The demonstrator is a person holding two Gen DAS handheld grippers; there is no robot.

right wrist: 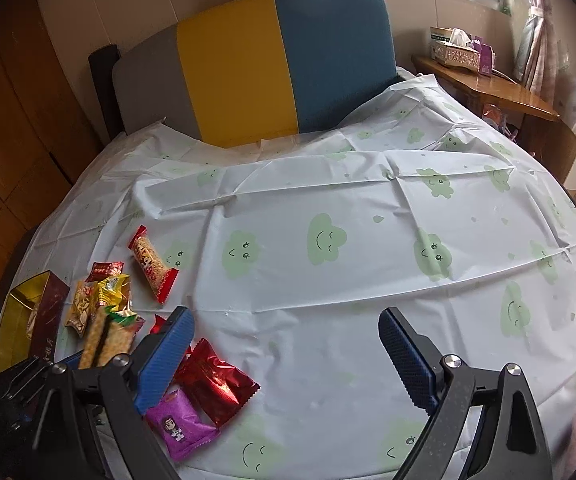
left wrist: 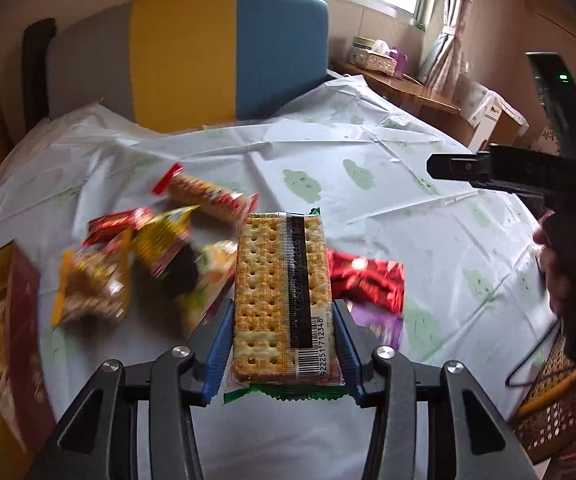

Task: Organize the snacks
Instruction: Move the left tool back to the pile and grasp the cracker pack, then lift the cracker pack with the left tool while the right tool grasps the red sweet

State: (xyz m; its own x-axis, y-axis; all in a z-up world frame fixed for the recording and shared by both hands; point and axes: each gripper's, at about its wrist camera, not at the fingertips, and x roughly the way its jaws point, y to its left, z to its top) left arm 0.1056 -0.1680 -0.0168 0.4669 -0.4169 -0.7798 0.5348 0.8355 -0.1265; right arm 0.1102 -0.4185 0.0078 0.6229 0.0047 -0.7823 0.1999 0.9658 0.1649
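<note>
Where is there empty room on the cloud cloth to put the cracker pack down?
The cloud cloth is bare from the colourful headboard down to the open right tongs. It is crowded at the left, where the box, red packet and purple packet lie.

Snack pile (right wrist: pixel 104 308) left; cloth (right wrist: pixel 367 240) free rt.

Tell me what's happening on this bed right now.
A person is sorting snacks with handheld tongs. The left tongs are clamped on a cracker pack, lifted near the snack pile beside an open box. The right tongs hang open over the cloud-print sheet, holding nothing.
</note>
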